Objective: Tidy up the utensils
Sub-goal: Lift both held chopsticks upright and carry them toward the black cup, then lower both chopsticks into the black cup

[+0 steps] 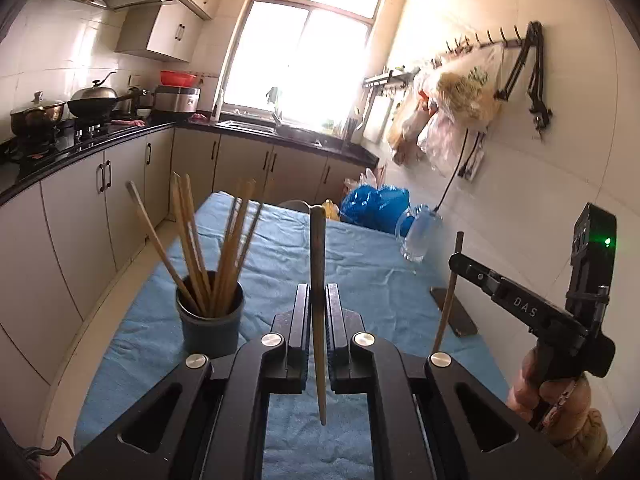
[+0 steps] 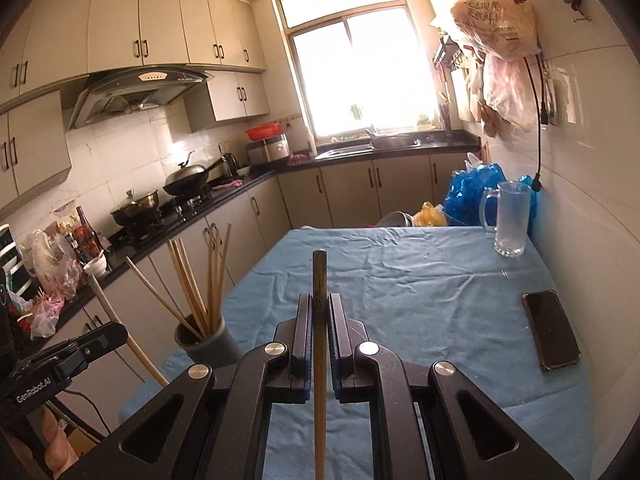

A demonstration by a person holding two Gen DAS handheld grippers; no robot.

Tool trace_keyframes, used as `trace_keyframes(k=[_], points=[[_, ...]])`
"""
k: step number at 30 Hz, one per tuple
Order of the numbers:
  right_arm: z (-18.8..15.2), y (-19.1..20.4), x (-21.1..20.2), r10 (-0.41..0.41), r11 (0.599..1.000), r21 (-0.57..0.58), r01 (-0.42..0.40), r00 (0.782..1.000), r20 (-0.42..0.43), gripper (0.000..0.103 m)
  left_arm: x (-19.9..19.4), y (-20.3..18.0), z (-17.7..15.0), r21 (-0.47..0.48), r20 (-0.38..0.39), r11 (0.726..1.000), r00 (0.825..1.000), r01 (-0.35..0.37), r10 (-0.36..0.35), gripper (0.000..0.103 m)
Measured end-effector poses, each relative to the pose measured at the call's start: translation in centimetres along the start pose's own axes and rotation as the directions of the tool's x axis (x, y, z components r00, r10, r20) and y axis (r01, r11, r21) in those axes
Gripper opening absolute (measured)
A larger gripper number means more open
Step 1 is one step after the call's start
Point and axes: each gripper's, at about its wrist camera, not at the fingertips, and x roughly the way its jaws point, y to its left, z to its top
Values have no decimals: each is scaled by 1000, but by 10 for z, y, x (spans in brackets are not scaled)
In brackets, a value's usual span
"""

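A dark grey cup full of several wooden chopsticks stands on the blue cloth at the table's left edge; it also shows in the right wrist view. My left gripper is shut on one upright wooden chopstick, held above the cloth right of the cup. My right gripper is shut on another upright chopstick. In the left wrist view the right gripper is at the right with its chopstick. In the right wrist view the left gripper is at the lower left with its chopstick.
A blue cloth covers the table. A phone lies near the right wall. A glass mug stands at the far right corner, blue bags behind it. Counter and stove run along the left.
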Motion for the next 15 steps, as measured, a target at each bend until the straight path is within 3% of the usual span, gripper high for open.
trace_keyframes(k=[6, 15], points=[[18, 23, 10, 55, 998, 0, -55, 998, 37, 8, -21, 24, 26, -49, 50, 999, 999, 5, -3, 6], [62, 71, 50, 158, 987, -3, -159, 983, 94, 8, -41, 57, 81, -37, 157, 997, 985, -65, 70, 6]])
